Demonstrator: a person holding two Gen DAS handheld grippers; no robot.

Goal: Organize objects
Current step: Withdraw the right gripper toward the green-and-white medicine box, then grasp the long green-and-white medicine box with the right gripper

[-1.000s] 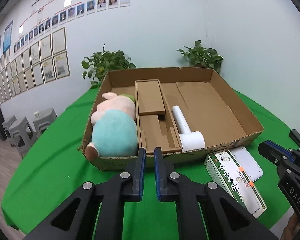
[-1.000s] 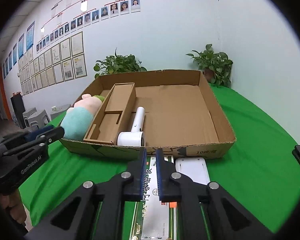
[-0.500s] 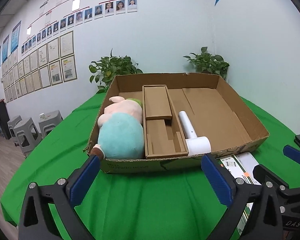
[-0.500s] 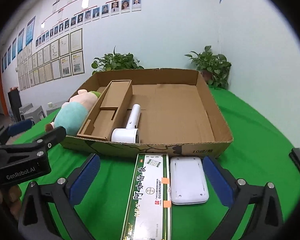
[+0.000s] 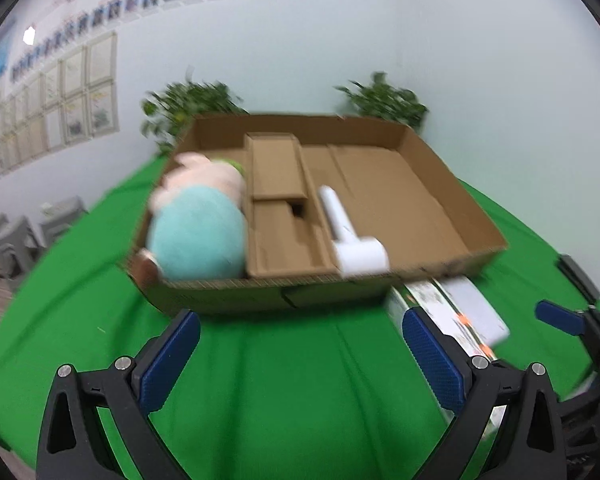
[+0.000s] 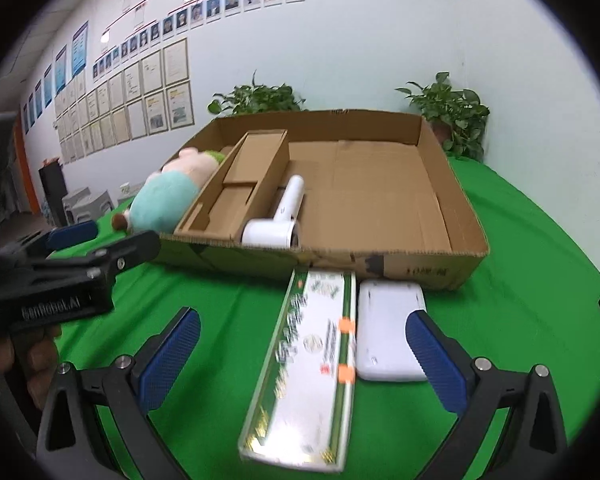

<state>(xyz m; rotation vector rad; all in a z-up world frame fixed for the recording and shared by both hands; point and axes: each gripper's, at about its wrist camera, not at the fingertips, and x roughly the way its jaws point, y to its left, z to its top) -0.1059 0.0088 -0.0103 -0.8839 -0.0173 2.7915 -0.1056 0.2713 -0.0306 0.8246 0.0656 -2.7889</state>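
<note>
A shallow cardboard box [image 6: 420, 268] [image 5: 476, 200] lies on a green tablecloth. It holds a pink and teal plush toy [image 6: 168, 196] [image 5: 198, 220], a brown cardboard insert [image 6: 244, 184] [image 5: 280, 208] and a white handheld device [image 6: 280, 220] [image 5: 352, 240]. In front of the box lie a long green and white carton [image 6: 312, 360] [image 5: 440, 304] and a flat white case [image 6: 392, 332] [image 5: 480, 312]. My right gripper [image 6: 304, 354] stands open over the carton and case, touching neither. My left gripper [image 5: 300, 354] is open over bare cloth before the box.
The green cloth [image 6: 540, 260] covers a round table that drops off at the left and near edges. Two potted plants [image 6: 452, 116] stand behind the box against the wall. Grey stools [image 5: 16, 232] sit on the floor at the left. A hand [image 6: 28, 364] holds the left gripper's handle.
Both grippers went from shut to wide open. The right gripper sank a little toward the carton and case. The left wrist view tilted and is now blurred.
</note>
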